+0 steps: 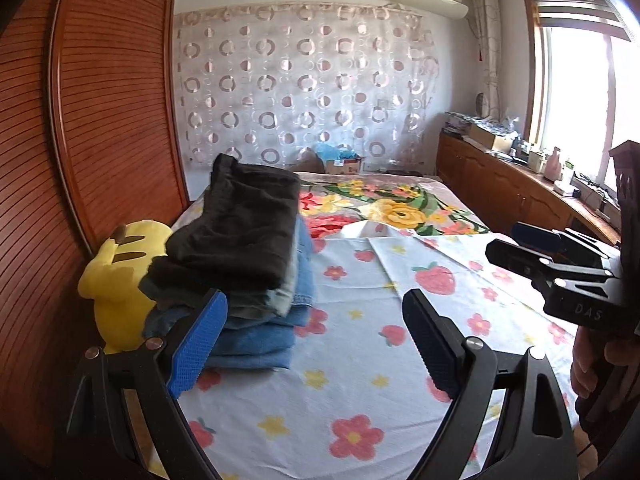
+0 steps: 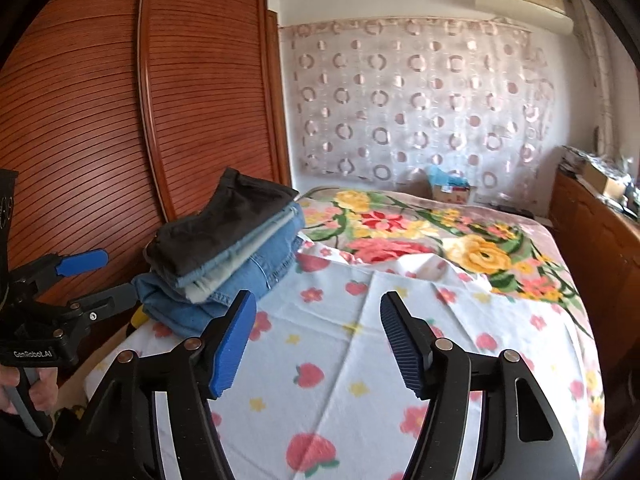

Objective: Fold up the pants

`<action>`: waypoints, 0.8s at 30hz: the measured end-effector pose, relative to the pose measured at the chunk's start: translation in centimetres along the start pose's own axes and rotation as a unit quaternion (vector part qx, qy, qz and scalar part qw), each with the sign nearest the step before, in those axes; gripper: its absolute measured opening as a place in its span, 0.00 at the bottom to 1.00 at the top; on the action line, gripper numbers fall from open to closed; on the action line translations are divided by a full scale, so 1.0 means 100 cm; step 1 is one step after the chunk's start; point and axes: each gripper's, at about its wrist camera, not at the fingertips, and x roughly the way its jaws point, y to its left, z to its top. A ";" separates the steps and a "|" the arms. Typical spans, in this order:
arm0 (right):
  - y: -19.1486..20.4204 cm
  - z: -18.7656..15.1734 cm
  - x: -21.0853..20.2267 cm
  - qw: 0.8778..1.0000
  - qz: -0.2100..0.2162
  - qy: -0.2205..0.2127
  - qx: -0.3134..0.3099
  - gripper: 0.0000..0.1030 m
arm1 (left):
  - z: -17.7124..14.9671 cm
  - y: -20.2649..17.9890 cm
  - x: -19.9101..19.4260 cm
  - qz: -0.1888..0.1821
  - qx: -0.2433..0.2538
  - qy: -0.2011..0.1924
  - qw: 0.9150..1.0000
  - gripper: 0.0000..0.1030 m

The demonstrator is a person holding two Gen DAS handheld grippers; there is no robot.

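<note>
A stack of folded pants [image 1: 240, 256] lies at the bed's left side, dark pants [image 1: 244, 220] on top and blue jeans [image 1: 256, 336] beneath. The same pile of pants [image 2: 224, 260] shows in the right wrist view. My left gripper [image 1: 316, 328] stands open over the sheet just right of the stack, nothing between its blue pads. My right gripper [image 2: 318, 332] is open too and empty, over the bare sheet right of the stack. Each gripper shows in the other's view: the right gripper [image 1: 536, 248] at the right edge, the left gripper [image 2: 96, 276] at the left.
A strawberry-and-flower sheet [image 1: 360, 360] covers the near bed; a floral blanket [image 2: 460, 240] lies beyond. A yellow plush toy [image 1: 116, 280] sits left of the stack against the wooden wardrobe [image 1: 100, 120]. A low wooden cabinet [image 1: 520, 188] with clutter runs under the window at right.
</note>
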 end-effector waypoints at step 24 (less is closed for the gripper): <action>0.042 -0.032 -0.106 0.991 -0.115 -0.046 0.053 0.68 | -0.009 -0.087 -0.035 -0.054 0.033 -0.029 0.998 0.87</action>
